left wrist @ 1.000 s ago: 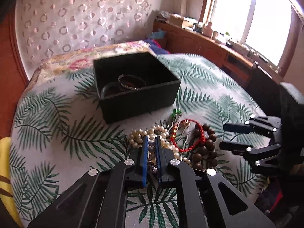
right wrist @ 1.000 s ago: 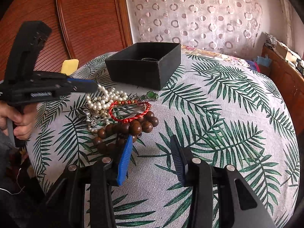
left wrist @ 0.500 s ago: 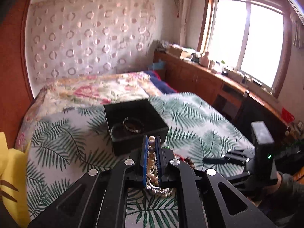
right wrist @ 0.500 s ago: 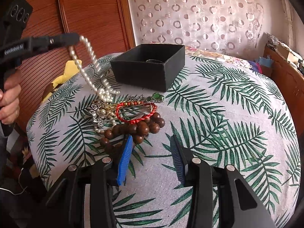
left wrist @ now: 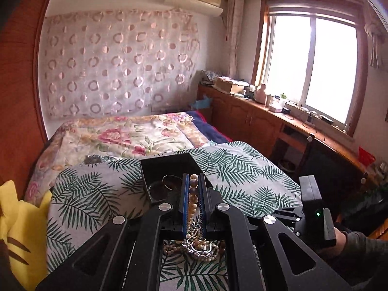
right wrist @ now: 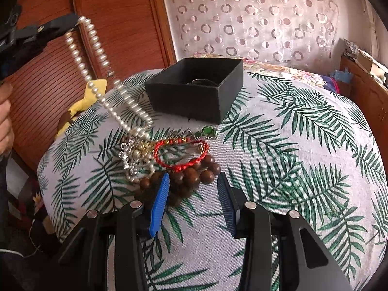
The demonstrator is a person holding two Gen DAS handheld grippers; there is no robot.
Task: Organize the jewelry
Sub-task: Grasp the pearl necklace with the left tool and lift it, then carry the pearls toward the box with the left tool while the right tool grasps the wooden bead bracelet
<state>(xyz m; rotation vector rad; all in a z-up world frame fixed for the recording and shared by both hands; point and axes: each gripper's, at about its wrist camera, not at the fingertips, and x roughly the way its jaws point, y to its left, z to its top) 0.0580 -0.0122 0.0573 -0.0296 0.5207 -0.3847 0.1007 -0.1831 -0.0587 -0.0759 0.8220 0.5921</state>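
The left gripper (right wrist: 77, 21) is clenching the pearl necklace (right wrist: 97, 48), now lifted high above the leaf-print bedspread (right wrist: 291, 145) where a second ago it was lying heaped; its lower end is still trailing into the jewelry pile (right wrist: 167, 155). The right gripper (right wrist: 191, 186) is hovering released, unmoved, over the wooden bead bracelet (right wrist: 194, 174) near the bed's front edge. Beyond the pile the black box (right wrist: 196, 89) is sitting open, with bare spread lying to its right.

The pearl necklace (right wrist: 97, 48) looks glossy and smooth, the box (right wrist: 194, 89) is matt black card, the wooden beads (right wrist: 191, 177) shine, and the bedspread (right wrist: 291, 169) is woven cloth.
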